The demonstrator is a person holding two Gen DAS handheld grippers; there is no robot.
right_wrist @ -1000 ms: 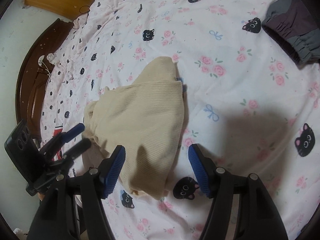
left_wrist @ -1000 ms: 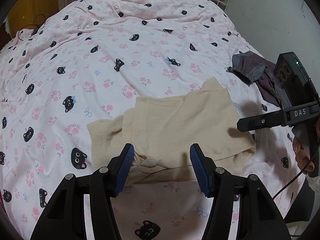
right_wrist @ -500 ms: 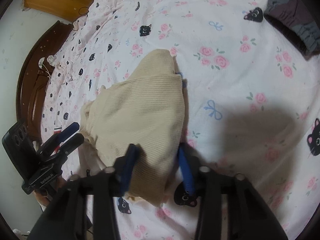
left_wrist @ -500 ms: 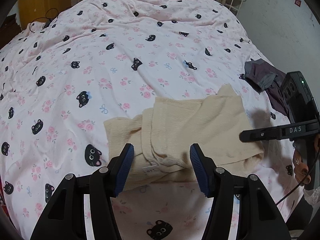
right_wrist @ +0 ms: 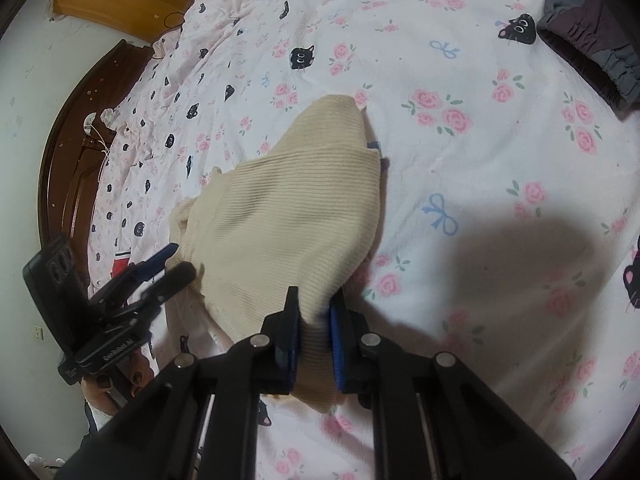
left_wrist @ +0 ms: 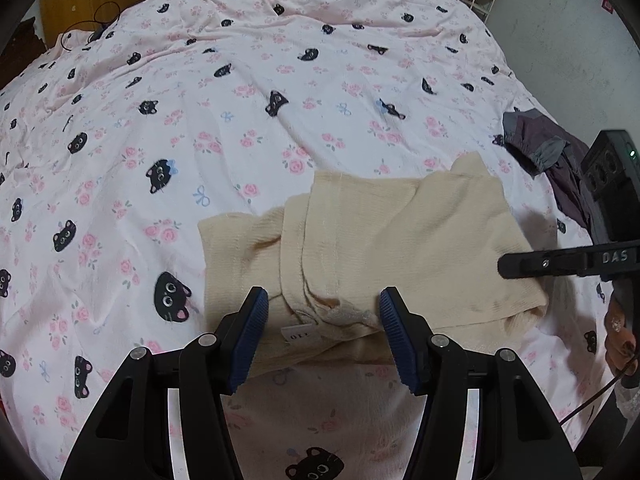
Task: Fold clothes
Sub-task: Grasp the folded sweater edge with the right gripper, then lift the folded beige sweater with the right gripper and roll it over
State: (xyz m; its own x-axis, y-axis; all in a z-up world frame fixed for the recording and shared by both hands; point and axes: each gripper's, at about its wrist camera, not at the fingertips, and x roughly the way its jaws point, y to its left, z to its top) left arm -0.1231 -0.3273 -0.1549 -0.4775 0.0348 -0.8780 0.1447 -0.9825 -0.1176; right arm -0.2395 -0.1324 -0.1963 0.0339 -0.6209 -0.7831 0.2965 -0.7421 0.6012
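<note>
Closing R gripper [right_wrist: 314, 336] fingers just pinched beige garment [right_wrist: 288, 216] corner, angled down.

From my left camera, the cream top [left_wrist: 384, 248] runs under my left gripper [left_wrist: 324, 332], so I cannot see its near hem. The small white tag [left_wrist: 301, 334] carries print too small for me to read. The dark garment [left_wrist: 548, 160] is partly covered by the other gripper's body, and the hand [left_wrist: 620, 336] there is cut by the frame edge. From my right camera, the fold pinched in my right gripper [right_wrist: 314, 332] hides behind the pads. The dark garment [right_wrist: 592, 40] is cropped at the corner. Something blue [right_wrist: 375, 146] peeks from under the top; I cannot tell what.
</note>
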